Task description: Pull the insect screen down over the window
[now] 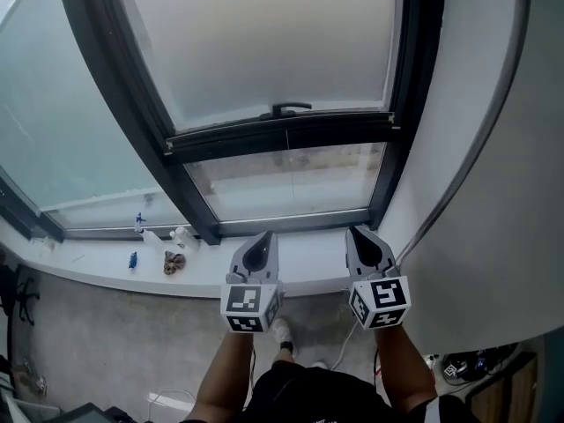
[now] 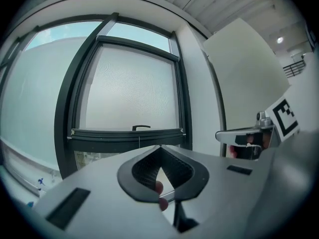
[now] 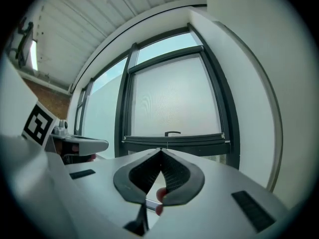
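Soft, bright daylight enters through the window (image 1: 264, 51); shadows are faint. Both gripper views curve strongly at dark, round edges, and nearby gripper bodies look soft.

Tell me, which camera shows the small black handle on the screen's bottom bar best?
The head view: the handle stands sharp and unobstructed against the pale screen. Both gripper views show the same handle too, but smaller and curved by the wide lens.

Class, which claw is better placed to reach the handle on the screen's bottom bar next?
Probably the left claw: in the head view it sits more nearly under the handle than the right claw does. Both are shut and empty.
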### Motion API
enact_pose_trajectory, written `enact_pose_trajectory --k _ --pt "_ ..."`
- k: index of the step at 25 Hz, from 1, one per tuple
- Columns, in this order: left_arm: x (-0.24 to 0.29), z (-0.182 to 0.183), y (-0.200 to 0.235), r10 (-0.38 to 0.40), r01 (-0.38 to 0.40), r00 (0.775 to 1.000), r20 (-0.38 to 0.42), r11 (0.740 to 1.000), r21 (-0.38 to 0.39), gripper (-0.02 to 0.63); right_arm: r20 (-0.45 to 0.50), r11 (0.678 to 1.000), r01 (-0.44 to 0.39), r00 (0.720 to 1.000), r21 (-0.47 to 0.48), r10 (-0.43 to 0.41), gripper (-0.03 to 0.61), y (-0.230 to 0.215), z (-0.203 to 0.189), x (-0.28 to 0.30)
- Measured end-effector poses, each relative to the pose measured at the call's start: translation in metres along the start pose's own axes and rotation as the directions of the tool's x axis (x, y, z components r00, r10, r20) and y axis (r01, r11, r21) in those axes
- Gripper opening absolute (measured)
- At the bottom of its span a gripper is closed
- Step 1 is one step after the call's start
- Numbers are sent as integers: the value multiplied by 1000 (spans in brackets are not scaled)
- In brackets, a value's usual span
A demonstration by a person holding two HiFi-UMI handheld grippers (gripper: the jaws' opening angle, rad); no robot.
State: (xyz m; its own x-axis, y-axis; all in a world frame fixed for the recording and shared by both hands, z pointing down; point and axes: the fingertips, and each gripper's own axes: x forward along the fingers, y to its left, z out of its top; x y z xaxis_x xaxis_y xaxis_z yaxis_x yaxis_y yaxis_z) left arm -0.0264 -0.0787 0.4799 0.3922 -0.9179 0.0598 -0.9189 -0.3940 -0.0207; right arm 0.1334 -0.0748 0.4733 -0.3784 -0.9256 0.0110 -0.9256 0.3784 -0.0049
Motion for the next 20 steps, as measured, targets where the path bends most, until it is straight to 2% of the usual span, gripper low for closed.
enact_pose_trajectory --k 4,11,20 --pt "-18 -10 -16 28 -28 1000 7 999 -26 3 -8 1000 6 1000 17 -6 3 -2 -15 -25" --pt "-43 -37 -27 59 -61 997 -44 996 -67 3 -59 1000 9 998 -23 -10 3 8 -50 -46" --pt "-48 -32 -29 58 -58 997 -41 998 -2 3 -34 997 39 999 -73 -41 3 15 -47 -57"
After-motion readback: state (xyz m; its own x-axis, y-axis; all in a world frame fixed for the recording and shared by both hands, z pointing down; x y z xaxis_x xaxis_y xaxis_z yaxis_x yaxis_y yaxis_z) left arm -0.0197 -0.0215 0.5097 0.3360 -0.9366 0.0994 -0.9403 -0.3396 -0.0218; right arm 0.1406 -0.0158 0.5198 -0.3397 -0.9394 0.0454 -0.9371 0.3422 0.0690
